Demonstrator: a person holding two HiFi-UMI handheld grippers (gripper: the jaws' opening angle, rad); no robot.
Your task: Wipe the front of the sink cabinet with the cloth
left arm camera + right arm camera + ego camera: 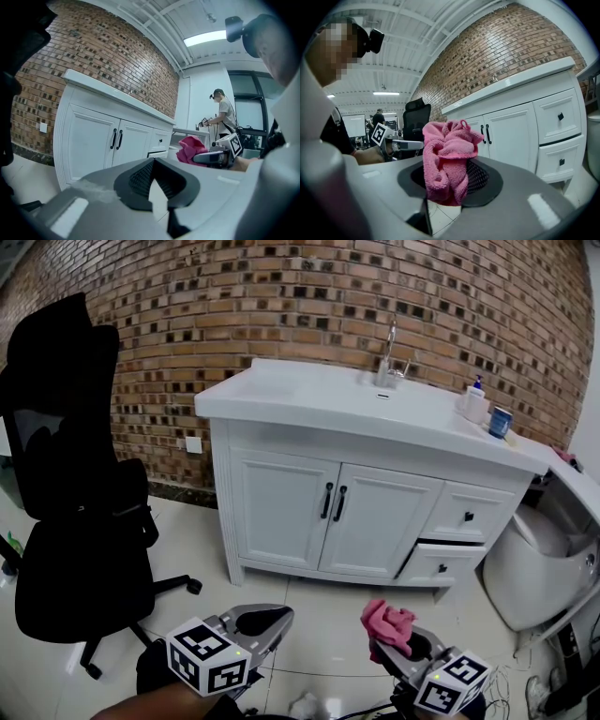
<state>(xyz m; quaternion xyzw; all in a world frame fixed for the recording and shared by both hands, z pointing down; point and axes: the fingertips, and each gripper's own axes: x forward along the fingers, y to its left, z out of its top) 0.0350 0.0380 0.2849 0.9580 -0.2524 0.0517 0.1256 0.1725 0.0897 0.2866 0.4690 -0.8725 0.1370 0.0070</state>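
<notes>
Clamps a crumpled pink terry cloth between the right tongs, with the bunched fabric standing up above the dark pads. Holds the left tongs slightly apart on nothing, with only pale tile in the narrow gap. Hangs both pairs low at the bottom of the head view, left beside right, over a glossy pale tiled floor.

Puts the cloth well short of the white sink cabinet, touching no part of its front. Faces two shut doors with black bar handles in the middle of that front. Shows two drawers with black knobs to their right, the lower drawer pulled out a little.

Carries on the cabinet's white desk a chrome tap, a white pump bottle and a small blue cup, the last two close together near the right end.

Sets a black office chair to the left of the cabinet and a red-brown brick wall behind both. Catches, far off in the left gripper view, a standing person in a cap.
</notes>
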